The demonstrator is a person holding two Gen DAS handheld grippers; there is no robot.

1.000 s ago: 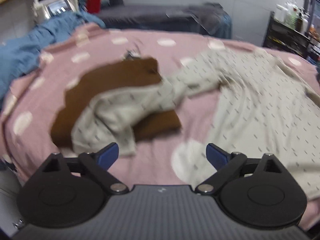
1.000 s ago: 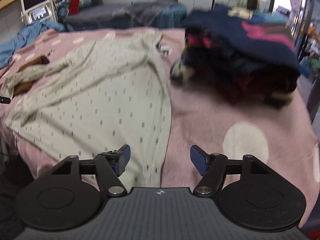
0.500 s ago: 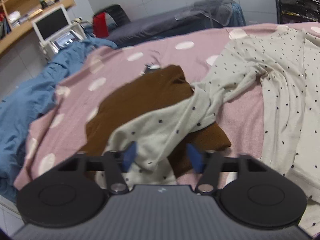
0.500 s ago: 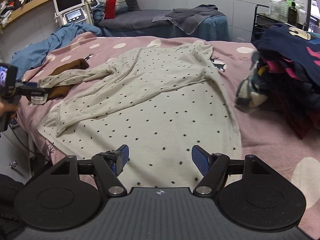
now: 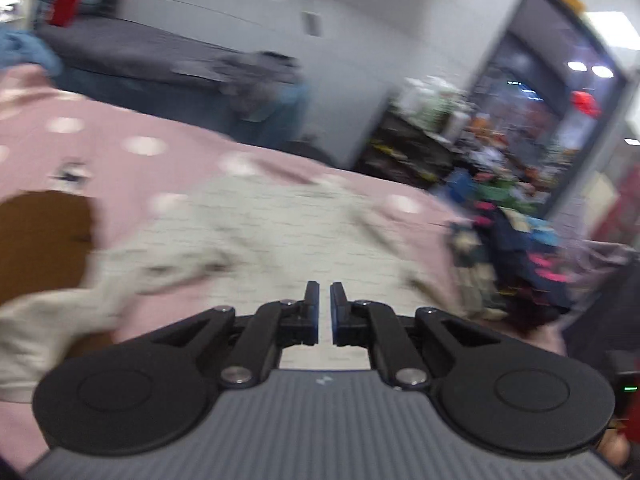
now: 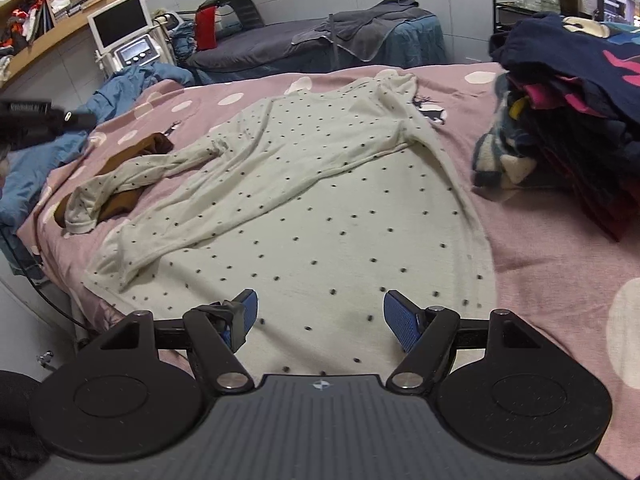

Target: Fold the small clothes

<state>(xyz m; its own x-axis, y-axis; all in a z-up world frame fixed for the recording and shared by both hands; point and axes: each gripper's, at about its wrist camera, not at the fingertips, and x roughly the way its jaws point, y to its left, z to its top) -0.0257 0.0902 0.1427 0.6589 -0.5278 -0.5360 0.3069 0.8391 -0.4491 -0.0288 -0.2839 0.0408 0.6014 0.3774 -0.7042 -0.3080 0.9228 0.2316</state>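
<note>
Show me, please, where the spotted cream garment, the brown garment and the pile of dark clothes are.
Spotted cream garment (image 6: pixel 320 208): right wrist view, middle of its body.
Brown garment (image 6: pixel 120 200): right wrist view, part below the cream sleeve.
Pile of dark clothes (image 6: pixel 568 112): right wrist view, its upper side.

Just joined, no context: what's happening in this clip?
A person with two handheld grippers is folding clothes on a pink bed. A cream dotted top lies spread out, one sleeve draped over a brown garment. The right gripper hovers open over the top's near hem. The left gripper is nearly shut with nothing visible between its fingers. A clothes pile sits to the right.
</note>
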